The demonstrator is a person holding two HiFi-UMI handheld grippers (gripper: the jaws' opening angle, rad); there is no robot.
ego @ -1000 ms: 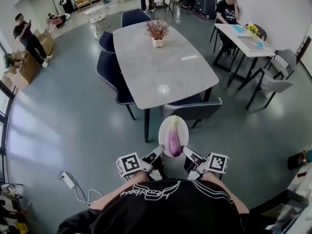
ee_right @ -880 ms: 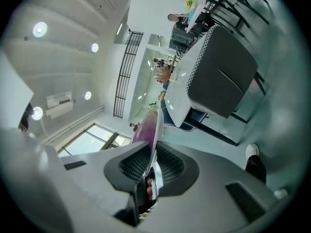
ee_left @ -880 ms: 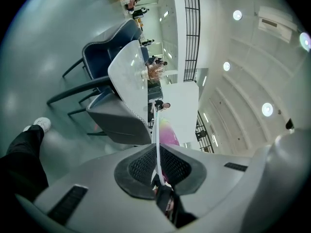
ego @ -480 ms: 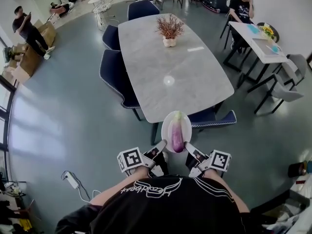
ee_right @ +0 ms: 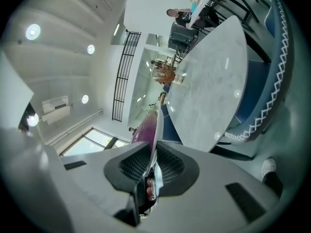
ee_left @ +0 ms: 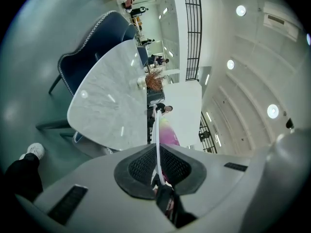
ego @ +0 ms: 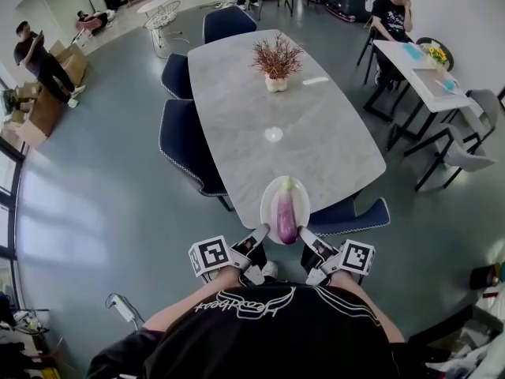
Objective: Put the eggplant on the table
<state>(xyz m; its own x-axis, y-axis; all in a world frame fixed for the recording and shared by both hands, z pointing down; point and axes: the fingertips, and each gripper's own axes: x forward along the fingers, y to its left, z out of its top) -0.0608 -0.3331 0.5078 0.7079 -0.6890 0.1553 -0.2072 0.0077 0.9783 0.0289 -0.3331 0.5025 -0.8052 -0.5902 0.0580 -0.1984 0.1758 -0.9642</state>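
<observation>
Grey table (ego: 316, 144) lies just beyond the fingers (ee_left: 138, 169); left gripper (ego: 259, 233) and right gripper (ego: 304, 235) each clamp the plate (ego: 266, 200) rim, eggplant (ego: 286, 215) between them; level, matched lowering advised.

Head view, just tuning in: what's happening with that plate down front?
A person carries a white plate with the eggplant lying on it, using both tongs. The left tongs are shut on the plate's left rim, and the right tongs are shut on its right rim. The plate is held up by the near end of the grey table. It does not look set down yet.
</observation>
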